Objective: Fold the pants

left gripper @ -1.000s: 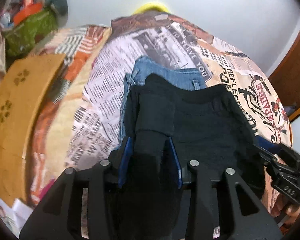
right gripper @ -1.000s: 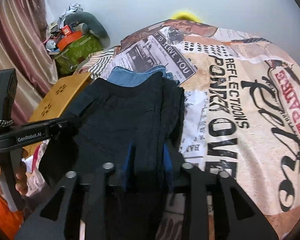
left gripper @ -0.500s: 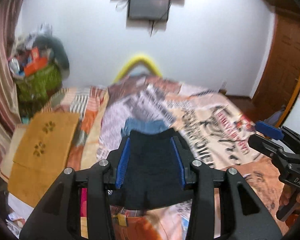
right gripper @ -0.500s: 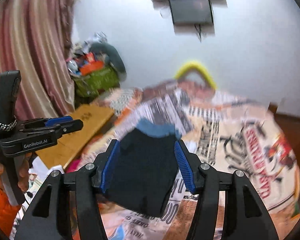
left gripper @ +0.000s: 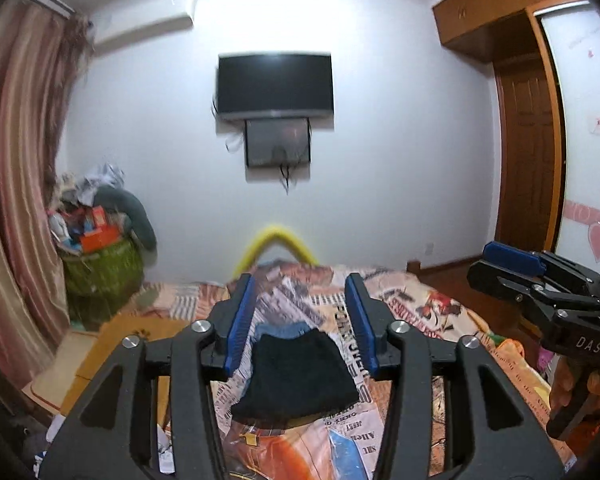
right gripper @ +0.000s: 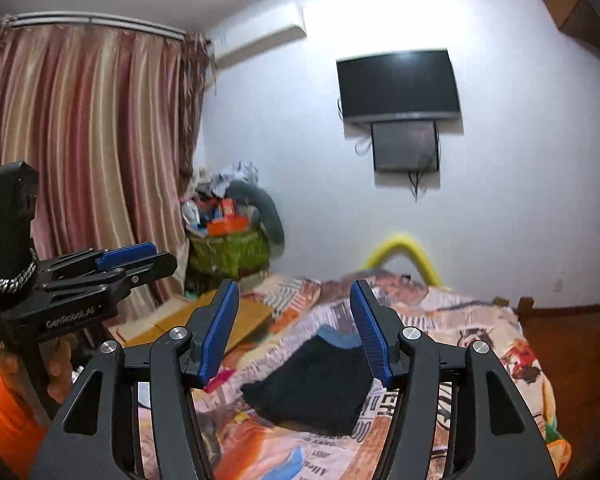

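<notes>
Both grippers hang in the air above the near end of the bed (left gripper: pixel 432 308), each spread with nothing between its blue pads. On the left gripper (left gripper: pixel 300 322) the jaws have just been widening, and the folded black pants (left gripper: pixel 296 376) show through the gap, well below and clear of the pads. The right gripper (right gripper: pixel 296 328) stands likewise apart and empty, its jaws having opened a little over the last moment; in the left wrist view it juts in from the right edge, held by a hand (left gripper: pixel 572 392).

Those black pants lie on the bed as a compact folded block near the bed's near end, roughly on its midline. Its longer side seems to run along the bed, toward the far wall, though the fisheye makes this uncertain. The near edge is the wider one; the far edge narrows and overlaps a folded blue denim garment (left gripper: pixel 282 330) that peeks out just beyond it.

Right of the pants, printed bedspread lies bare out to the bed's right edge. Left of them a narrower strip of bedspread runs to a tan board (right gripper: pixel 244 320) beside the bed.
</notes>
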Demonstrator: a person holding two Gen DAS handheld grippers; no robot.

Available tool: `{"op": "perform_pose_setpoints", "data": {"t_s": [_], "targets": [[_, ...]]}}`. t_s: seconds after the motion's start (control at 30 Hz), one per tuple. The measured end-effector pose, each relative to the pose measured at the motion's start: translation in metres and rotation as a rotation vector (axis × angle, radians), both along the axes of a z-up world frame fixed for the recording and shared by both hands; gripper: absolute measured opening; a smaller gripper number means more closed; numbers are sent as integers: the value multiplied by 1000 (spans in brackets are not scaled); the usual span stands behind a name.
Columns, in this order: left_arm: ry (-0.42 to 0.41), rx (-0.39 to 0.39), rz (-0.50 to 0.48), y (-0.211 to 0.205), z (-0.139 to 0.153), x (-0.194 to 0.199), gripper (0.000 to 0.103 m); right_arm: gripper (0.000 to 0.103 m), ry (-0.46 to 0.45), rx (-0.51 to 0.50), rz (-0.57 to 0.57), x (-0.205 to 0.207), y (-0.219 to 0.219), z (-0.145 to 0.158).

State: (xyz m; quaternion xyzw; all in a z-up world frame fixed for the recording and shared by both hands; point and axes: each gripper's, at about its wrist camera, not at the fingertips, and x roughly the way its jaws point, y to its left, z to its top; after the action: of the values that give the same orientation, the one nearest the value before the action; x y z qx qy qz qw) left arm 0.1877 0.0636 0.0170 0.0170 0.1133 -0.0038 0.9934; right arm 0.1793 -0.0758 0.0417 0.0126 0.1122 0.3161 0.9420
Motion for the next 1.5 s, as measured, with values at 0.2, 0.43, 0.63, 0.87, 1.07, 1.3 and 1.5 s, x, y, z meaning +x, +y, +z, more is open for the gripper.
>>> {"op": "perform_pose_setpoints", "data": {"t_s": [0.2, 0.43, 0.63, 0.87, 1.07, 1.3, 1.5], "targets": [[-84, 11, 11, -17, 2, -57, 61, 54, -34, 42, 0, -34, -8, 0], [-102, -39, 20, -16, -7, -84, 99, 83, -38, 67, -46, -54, -12, -6], [-80, -58, 31, -14, -13, -94, 103, 103, -31, 71, -101, -61, -16, -10], [-56, -83, 36, -11, -22, -96, 103, 103, -39, 45, -138, -69, -18, -12], [-53, -101, 33, -8, -25, -100, 103, 103, -40, 46, -141, -68, -19, -12], [-45, -104, 38, -8, -29, -100, 103, 103, -40, 41, -138, -74, -22, -17], [-43, -102, 40, -7, -30, -100, 103, 103, -40, 35, -138, -75, -21, -17]]}}
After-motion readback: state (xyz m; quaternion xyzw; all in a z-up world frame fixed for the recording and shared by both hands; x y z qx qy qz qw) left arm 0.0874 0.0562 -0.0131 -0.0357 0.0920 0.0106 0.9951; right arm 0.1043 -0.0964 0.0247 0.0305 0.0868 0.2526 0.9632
